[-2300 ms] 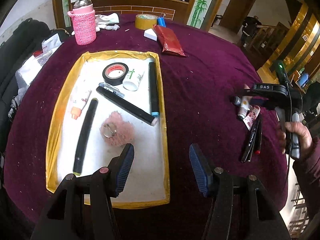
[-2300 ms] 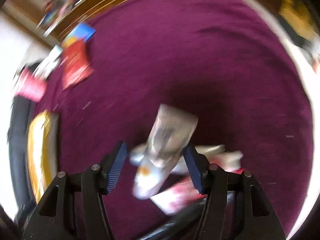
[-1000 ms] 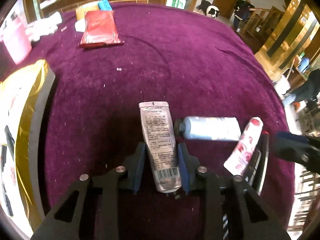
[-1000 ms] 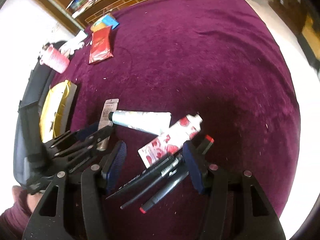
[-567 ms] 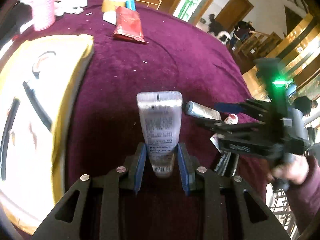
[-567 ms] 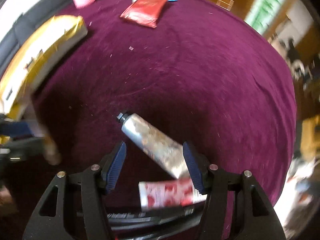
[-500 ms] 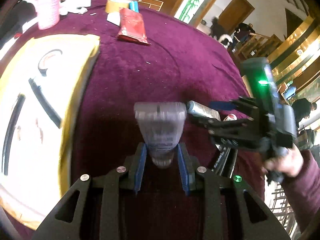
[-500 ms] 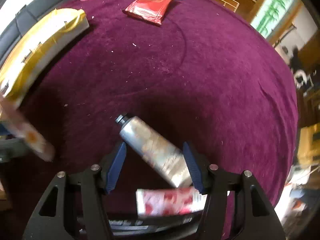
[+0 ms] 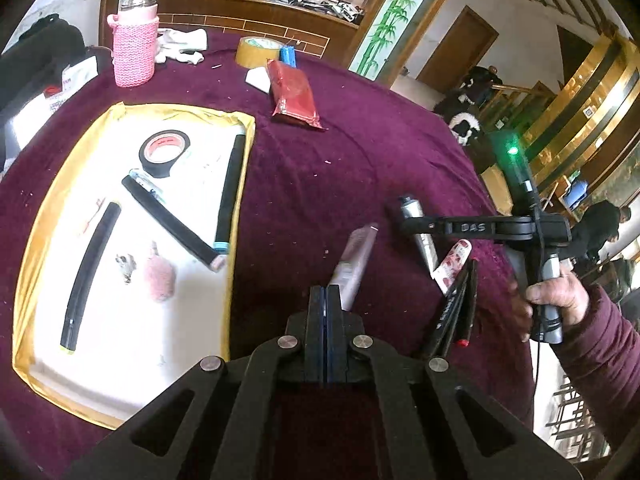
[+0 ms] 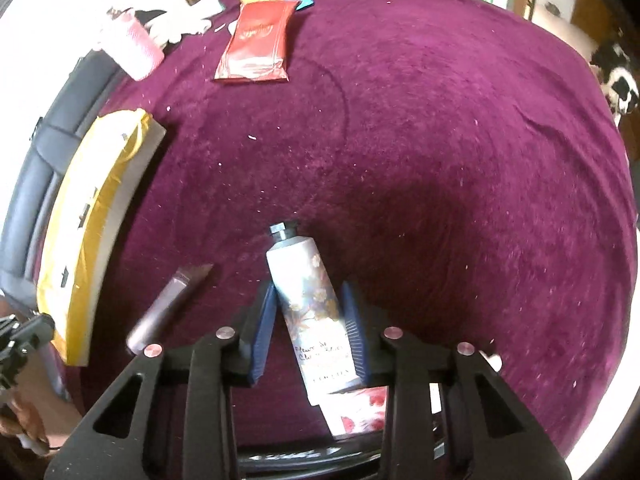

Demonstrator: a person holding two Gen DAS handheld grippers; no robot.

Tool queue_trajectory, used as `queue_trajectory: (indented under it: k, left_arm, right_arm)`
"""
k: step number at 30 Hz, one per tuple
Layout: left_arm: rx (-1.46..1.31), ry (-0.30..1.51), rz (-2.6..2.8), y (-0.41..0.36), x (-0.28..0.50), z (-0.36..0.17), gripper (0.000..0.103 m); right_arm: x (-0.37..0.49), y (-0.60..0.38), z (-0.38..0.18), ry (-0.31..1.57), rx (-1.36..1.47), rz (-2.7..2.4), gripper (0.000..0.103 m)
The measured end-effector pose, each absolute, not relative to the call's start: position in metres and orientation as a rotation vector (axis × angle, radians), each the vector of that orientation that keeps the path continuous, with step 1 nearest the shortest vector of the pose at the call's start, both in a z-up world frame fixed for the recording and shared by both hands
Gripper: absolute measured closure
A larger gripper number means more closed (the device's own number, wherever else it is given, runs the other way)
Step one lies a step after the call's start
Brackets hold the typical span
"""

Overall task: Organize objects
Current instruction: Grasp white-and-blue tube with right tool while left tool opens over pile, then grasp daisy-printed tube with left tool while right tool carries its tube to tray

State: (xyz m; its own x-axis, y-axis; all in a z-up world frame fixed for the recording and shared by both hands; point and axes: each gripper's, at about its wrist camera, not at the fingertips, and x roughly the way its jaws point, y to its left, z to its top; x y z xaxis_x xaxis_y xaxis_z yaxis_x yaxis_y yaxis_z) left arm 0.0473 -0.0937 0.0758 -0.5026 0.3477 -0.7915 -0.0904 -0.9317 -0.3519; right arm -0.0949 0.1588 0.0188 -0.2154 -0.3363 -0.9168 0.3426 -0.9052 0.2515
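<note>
Purple cloth [image 9: 360, 168] is covering the big round table; the tray [image 9: 44, 216] is lying off to the left; the pink tube [image 10: 168, 306] is lying loose beside the left gripper [image 9: 325, 308], whose jaws are pressed together, empty; the right gripper [image 10: 308, 330] has just been closing around the white tube [image 10: 310, 308], which is pointing straight ahead between its jaws.

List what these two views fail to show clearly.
- Pink tube: left wrist view, motion blur hides its label.
- Red-flowered tube: right wrist view, mostly covered by the floral tube.
- Pale items in the tray: left wrist view, washed out by glare.
</note>
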Motion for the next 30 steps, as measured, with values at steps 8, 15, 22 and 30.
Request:
queue_trajectory:
  k: [8,15,22,30]
  left_arm:
    - [-1.432,-0.252,2.428,-0.063,0.029,0.060,0.055]
    - [-1.439,0.152,2.396,0.006,0.000,0.021,0.054]
    - [-1.461,0.085,2.348,0.013,-0.008,0.003,0.079]
    - [-1.487,-0.181,2.351,-0.042,0.010,0.024,0.079]
  right_arm:
    - [-0.078,0.157,0.029,-0.114,1.613,-2.203,0.072]
    - [-0.072,0.156,0.032,-0.187,1.614,-2.228,0.072]
    - [-0.085,0.145,0.009,-0.151,1.698,-2.258,0.072]
    - [-0.081,0.116,0.000,0.099,1.661,-2.346,0.060]
